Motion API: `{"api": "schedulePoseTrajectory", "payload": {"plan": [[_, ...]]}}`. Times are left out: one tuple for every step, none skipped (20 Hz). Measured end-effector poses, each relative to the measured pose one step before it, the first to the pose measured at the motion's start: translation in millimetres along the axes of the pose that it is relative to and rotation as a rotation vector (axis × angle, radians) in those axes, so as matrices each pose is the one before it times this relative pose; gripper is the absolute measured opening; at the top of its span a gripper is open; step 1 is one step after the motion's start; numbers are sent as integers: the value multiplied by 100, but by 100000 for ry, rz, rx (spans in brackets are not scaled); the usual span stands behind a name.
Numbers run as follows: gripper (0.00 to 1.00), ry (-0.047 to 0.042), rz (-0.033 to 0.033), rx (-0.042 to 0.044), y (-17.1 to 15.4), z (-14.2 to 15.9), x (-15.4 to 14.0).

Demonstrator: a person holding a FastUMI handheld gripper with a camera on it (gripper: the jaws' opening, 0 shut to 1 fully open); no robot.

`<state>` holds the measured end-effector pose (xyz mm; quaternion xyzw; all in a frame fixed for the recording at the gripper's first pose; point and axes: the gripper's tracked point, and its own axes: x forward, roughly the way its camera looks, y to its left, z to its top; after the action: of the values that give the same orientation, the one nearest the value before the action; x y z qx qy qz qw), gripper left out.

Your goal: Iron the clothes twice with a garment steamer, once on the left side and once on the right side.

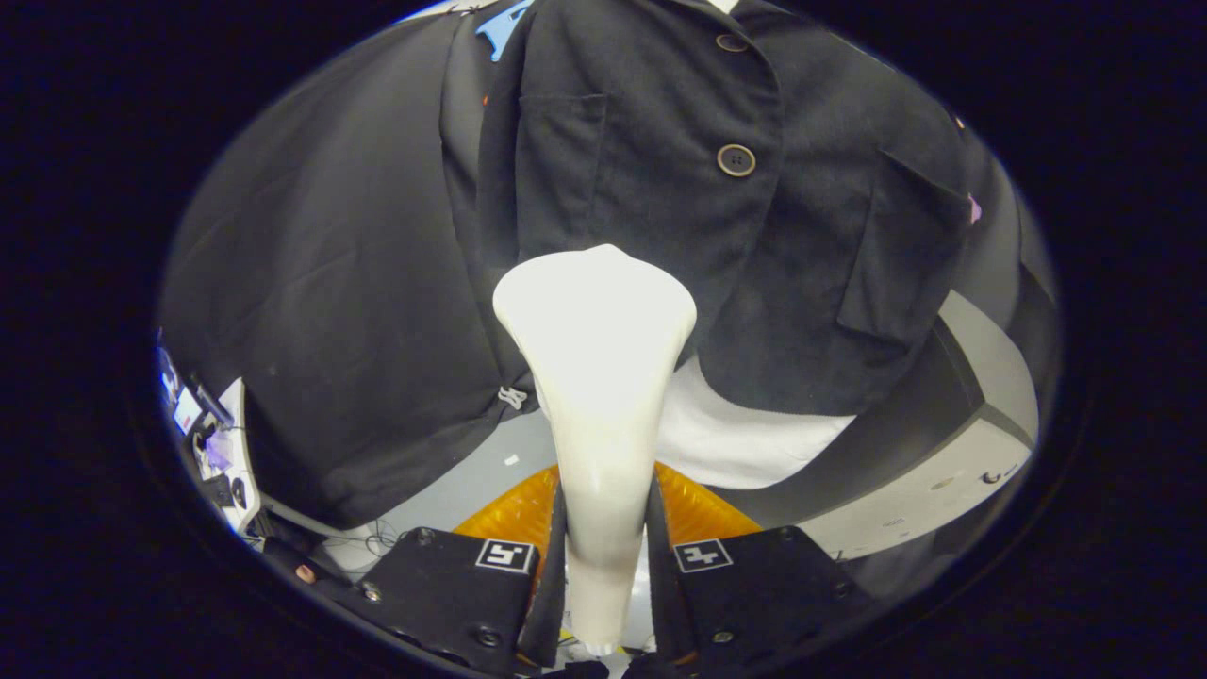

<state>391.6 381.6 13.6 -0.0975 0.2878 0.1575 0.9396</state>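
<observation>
Clenched in my claw point(603, 575), the steamer point(596, 377) rises ahead, its head at the dark jacket point(660, 189) hem. If my grip slackens, it could twist and miss the fabric.

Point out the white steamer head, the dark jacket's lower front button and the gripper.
White plastic steamer head point(596, 311): gripper view, on its broad flared top.
Round brown lower button point(735, 160): gripper view, on its centre, on the dark jacket point(651, 170).
Gripper point(603, 547): gripper view, midway between jaws shut on the steamer's handle.
</observation>
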Motion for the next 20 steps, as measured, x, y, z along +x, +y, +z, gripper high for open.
{"api": "schedulePoseTrajectory", "payload": {"plan": [[40,-725,35,401,-171,-40,-239],[41,-702,6,403,-251,-10,-385],[41,-897,349,310,-82,56,-474],[40,-1092,380,267,-276,281,-731],[40,-2171,368,1334,-469,325,-1324],[41,-3190,557,845,-441,620,-1155],[40,-2649,44,648,-754,452,-995],[40,-3135,518,1053,-499,636,-1294],[40,-2501,92,752,-732,311,-1697],[40,-3221,-259,1427,-698,530,-1481],[40,-3887,-100,1808,-750,904,-1324],[40,-3555,-122,1128,-937,1064,-1245],[40,-3113,-224,1038,-925,730,-1499],[40,-3124,-528,1246,-1218,875,-1515],[40,-2533,-945,751,-1167,639,-1078],[40,-2294,-1258,1317,-1296,529,-1124],[40,-1919,-1525,1547,-1589,299,-1285],[40,-1538,-1348,1229,-1473,-21,-1075],[40,-1561,-1392,1684,-1571,-181,-1443],[40,-1298,-1300,1127,-1690,-7,-1201]]}}
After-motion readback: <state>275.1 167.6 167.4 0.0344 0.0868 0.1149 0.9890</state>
